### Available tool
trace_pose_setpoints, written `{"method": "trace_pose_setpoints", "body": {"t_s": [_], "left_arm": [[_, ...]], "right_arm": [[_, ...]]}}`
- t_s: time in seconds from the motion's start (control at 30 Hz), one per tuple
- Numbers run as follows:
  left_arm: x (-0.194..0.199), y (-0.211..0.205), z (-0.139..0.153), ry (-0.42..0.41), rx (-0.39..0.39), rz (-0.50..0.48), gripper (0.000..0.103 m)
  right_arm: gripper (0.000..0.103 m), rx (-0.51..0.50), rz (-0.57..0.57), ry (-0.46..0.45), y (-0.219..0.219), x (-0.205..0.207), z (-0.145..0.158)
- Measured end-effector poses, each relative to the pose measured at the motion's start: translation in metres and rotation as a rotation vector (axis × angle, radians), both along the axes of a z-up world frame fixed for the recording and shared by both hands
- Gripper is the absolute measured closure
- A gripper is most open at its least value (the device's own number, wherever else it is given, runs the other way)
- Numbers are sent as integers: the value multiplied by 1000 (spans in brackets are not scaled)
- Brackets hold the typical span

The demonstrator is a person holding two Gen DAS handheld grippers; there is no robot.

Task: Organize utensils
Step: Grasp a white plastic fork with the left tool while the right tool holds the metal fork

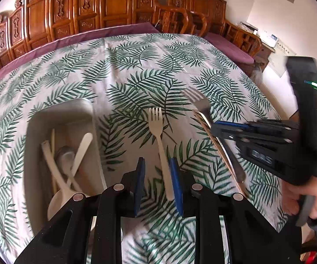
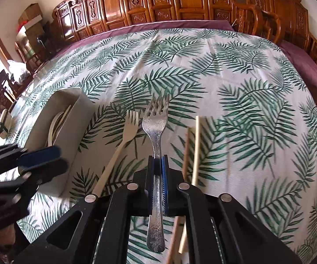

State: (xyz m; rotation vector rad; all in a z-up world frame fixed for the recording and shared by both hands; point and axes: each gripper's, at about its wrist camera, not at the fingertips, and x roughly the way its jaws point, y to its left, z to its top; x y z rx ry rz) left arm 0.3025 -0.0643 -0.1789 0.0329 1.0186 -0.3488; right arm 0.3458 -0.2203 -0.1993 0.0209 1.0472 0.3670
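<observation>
My right gripper is shut on a metal fork and holds it above the leaf-print tablecloth, tines forward. In the left wrist view the right gripper and its metal fork show at the right. My left gripper is open, its jaws either side of the handle of a cream plastic fork that lies on the cloth. That fork also shows in the right wrist view. A grey tray at the left holds several cream utensils and a metal spoon.
Two chopsticks lie on the cloth right of the metal fork. The grey tray's wall stands left of the plastic fork. My left gripper shows blurred at the left. Carved wooden chairs line the far table edge.
</observation>
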Motion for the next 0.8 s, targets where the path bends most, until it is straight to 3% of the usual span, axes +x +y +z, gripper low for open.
{"method": "trace_pose_setpoints", "body": {"t_s": [0.4, 0.8], "left_arm": [[38, -37, -32, 70, 56, -17, 81], [59, -43, -57, 133, 101, 23, 83]], "right_arm": [[95, 4, -32, -1, -49, -9, -7], [95, 17, -34, 4, -55, -16, -12]]}}
